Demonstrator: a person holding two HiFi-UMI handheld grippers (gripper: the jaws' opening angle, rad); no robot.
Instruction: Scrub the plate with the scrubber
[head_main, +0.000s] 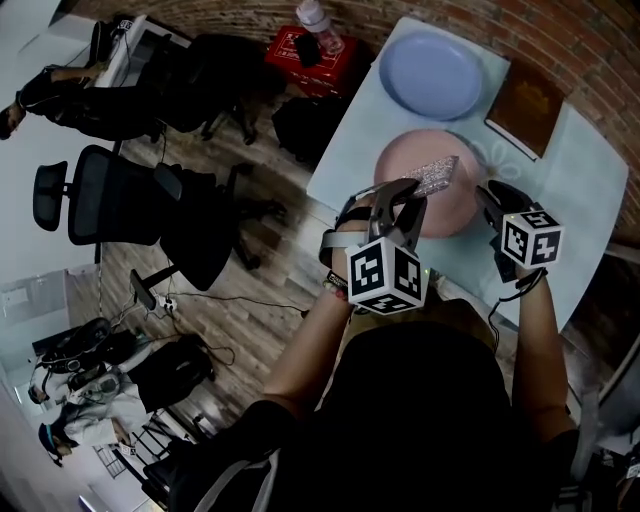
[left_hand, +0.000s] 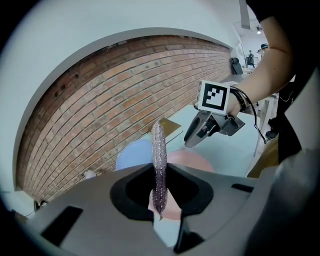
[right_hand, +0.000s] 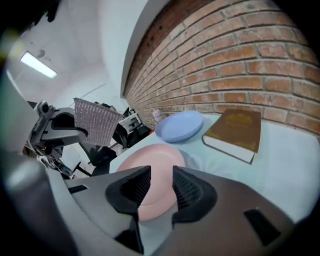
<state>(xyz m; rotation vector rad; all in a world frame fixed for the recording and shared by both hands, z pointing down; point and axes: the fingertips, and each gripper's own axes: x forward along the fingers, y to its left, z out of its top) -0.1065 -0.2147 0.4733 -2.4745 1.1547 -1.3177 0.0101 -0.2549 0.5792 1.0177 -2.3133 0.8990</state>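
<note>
Table (head_main: 345, 165): pale, smooth, flat top; carries everything.

Pink plate (head_main: 452, 210): round, matte, shallow rim, lying flat mid-table. Probably set there so both tools can reach it.

Blue plate (head_main: 432, 73): same shape, at 12 o'clock from the pink one, well apart. It looks set aside.

Book (head_main: 525, 105): brown hard cover, pale page edge, at 2 o'clock from the pink plate, out of the way.

Left gripper (left_hand: 160, 197): comes in at the plate's 8 o'clock, jaws clamped on the scrubber's lower end, so the free end can meet the dish.

Right gripper (right_hand: 156, 192): at the plate's 4 o'clock rim, ribbed pads apart with nothing between them. It is likely poised to steady the plate.

Scrubber (head_main: 432, 175): thin, flexible, glittery mesh sheet, above the pink plate. Contact cannot be told.
</note>
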